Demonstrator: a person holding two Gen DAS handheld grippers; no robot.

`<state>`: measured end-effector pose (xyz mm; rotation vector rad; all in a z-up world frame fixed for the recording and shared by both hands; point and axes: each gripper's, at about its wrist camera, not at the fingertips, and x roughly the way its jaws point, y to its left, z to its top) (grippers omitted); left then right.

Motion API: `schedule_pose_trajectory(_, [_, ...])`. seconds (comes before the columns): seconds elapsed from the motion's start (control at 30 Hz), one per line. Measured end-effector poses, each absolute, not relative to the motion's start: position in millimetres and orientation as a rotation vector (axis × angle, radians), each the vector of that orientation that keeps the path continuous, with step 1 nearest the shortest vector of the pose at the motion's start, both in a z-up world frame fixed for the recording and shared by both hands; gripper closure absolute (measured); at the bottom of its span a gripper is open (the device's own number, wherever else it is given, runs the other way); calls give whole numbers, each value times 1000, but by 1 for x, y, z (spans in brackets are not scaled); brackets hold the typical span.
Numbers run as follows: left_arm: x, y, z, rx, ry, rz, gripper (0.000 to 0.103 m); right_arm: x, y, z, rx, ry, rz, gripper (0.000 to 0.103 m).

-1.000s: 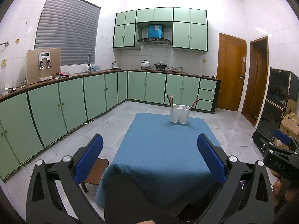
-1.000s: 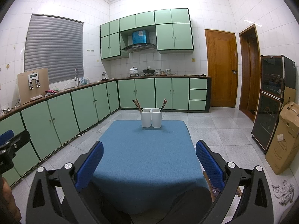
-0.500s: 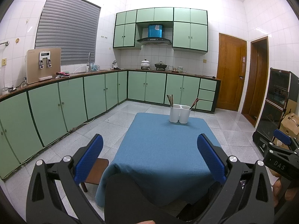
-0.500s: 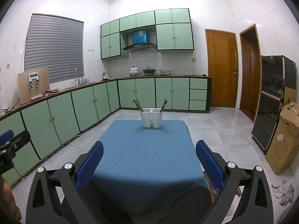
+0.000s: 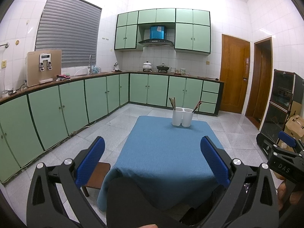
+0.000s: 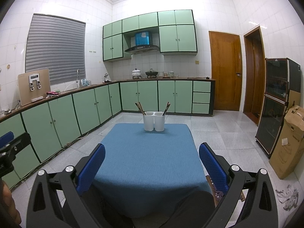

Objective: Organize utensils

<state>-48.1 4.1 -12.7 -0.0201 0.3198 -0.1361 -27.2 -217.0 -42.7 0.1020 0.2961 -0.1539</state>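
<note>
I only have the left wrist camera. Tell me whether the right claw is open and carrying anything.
Observer: In the right wrist camera, the right claw is open, its blue pads wide apart with nothing between them.
Operator: Report what lies on the floor to its right.
Observer: A crumpled grey scrap lies on the tiles, near the foot of the tall cardboard box.
Operator: Give me the holder's line from that claw.
Observer: The white holder sits almost centred between the pads, at the far end of the blue table.
</note>
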Motion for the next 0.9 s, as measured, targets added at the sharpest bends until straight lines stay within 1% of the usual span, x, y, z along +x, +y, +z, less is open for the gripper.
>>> schedule_pose_trajectory(0.17, [-46,4,-13,-23,325,-120,5,-27,-217,-43,101,297,-154,6])
schedule_pose_trajectory(0.3, [-37,5,-17,-47,368,-157,5,-27,-218,-43,102,299,-154,6])
schedule_pose_trajectory(0.63, [-47,-1,-13,-21,328,-139,5,-27,-220,-42,101,299,-153,6])
schedule_pose_trajectory(0.9, [-46,0,-11,-26,329,-133,5,-27,-219,-42,101,298,-154,6])
